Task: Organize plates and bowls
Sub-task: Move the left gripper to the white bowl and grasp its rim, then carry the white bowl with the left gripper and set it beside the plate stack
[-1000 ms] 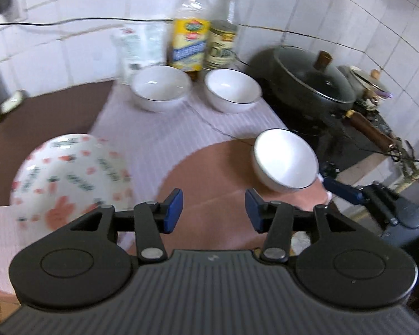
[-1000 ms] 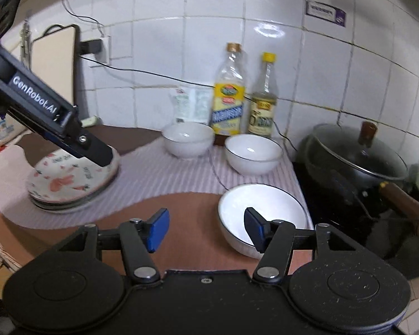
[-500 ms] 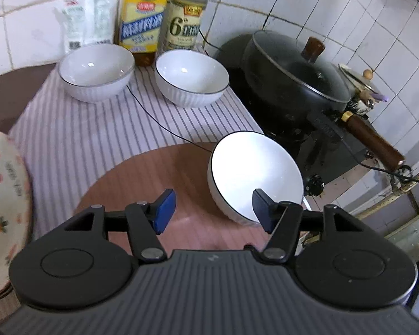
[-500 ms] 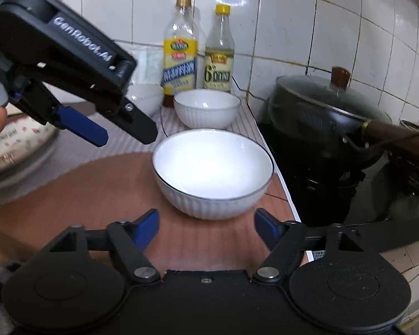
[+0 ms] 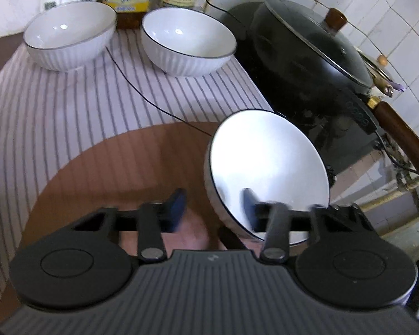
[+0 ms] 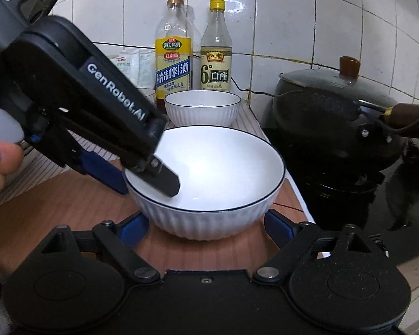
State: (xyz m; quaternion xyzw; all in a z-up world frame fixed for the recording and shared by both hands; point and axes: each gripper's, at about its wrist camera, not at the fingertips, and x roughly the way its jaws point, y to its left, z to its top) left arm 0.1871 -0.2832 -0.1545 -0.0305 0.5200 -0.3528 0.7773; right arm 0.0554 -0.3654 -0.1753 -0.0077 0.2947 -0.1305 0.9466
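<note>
Two grippers now at the near bowl (image 6: 206, 178), up from apart a second ago | left gripper (image 5: 213, 206) closing over my bowl's rim, not yet pinching | right gripper (image 6: 206, 226) opening, spread around the bowl | bowl sits left of the wok (image 6: 335, 111) | lift comes next, I judge.

Domestic kitchen. Indicators: white glazed wall tiles (image 6: 301, 28); a lidded black wok (image 5: 312, 53) with a wooden handle on a black cooktop (image 6: 349, 195); a cooking wine bottle (image 6: 173, 53) and a white vinegar bottle (image 6: 216, 55) against the wall; white ribbed bowls (image 5: 187, 44) on a surface (image 5: 111, 162) covered by a striped cloth (image 5: 56, 117).
</note>
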